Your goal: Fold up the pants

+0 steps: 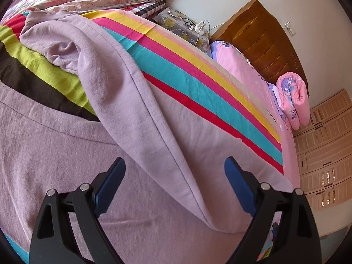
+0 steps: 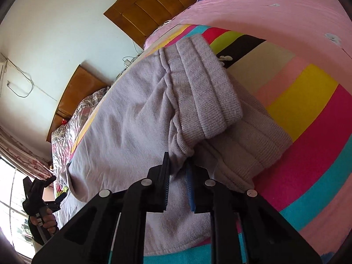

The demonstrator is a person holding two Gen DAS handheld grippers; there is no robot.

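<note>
- Pants (image 1: 114, 83): lilac, spread on the striped bedspread (image 1: 198, 83), 1 leg folded over.
- Right gripper (image 2: 178, 171): clamps the waistband (image 2: 204, 88), anchoring it.
- Left gripper (image 1: 175, 165): wide, empty, hovering over the fold.

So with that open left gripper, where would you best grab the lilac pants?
Probably the seamed outer edge of the raised pant leg, just ahead of the open left gripper. That edge forms a firm ridge lifted off the fabric below, so one finger could slip under from the right side and pinch across it. The right gripper is already shut on the ribbed waistband.
</note>
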